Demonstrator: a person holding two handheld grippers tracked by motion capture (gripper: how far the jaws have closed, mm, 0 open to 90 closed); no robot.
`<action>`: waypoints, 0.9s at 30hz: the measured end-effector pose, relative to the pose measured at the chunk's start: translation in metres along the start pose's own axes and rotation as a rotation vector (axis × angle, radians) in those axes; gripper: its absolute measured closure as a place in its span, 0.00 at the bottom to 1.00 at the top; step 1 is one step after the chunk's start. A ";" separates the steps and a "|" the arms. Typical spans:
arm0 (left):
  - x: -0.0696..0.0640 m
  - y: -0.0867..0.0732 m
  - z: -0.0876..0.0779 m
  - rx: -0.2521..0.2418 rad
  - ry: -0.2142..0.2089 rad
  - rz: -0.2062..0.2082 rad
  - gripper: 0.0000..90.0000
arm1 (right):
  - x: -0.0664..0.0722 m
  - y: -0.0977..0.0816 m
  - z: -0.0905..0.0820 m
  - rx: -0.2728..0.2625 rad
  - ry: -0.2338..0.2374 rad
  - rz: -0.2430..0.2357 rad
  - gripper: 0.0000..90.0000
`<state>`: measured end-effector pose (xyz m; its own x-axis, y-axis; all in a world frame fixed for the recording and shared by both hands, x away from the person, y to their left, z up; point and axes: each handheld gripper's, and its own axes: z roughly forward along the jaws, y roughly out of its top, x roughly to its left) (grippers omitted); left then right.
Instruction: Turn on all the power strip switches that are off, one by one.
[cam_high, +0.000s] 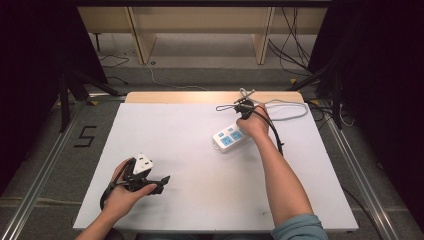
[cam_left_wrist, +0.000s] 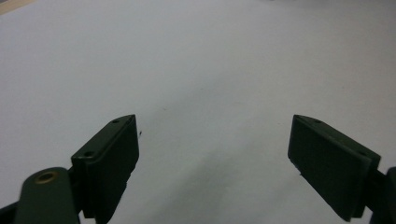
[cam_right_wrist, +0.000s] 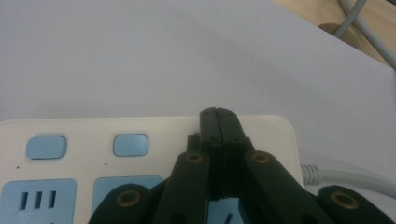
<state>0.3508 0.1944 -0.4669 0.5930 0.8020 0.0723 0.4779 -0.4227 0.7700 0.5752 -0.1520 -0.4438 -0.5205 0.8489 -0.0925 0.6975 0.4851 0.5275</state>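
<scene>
Power strip (cam_high: 230, 138), white with blue sockets, is lying right of centre on the table (cam_high: 190, 165), looking rigid, light and smooth-cased. Nearest, the left gripper (cam_high: 159, 183) is resting spread wide and empty; farther off, the right gripper (cam_right_wrist: 217, 116) is pressing closed jaws onto the strip's switch end, its grey cord (cam_high: 290, 111) trailing behind.

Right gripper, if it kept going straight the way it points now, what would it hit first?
Most likely the power strip. The right gripper, jaws shut with nothing between them, sits just above the strip's top face near its cable end. Whether it already touches can't be told.
</scene>
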 end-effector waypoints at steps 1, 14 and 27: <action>0.000 0.000 0.000 0.000 0.000 0.000 0.18 | 0.000 0.000 0.000 -0.001 0.003 0.005 1.00; 0.001 0.000 0.000 -0.003 0.003 0.001 0.18 | -0.001 -0.002 0.000 -0.017 0.005 0.007 1.00; 0.001 0.000 0.000 -0.003 0.003 0.003 0.18 | 0.000 0.001 -0.009 -0.044 0.014 -0.013 1.00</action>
<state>0.3513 0.1951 -0.4666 0.5926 0.8019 0.0763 0.4743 -0.4239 0.7716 0.5709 -0.1533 -0.4358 -0.5363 0.8395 -0.0876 0.6685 0.4858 0.5631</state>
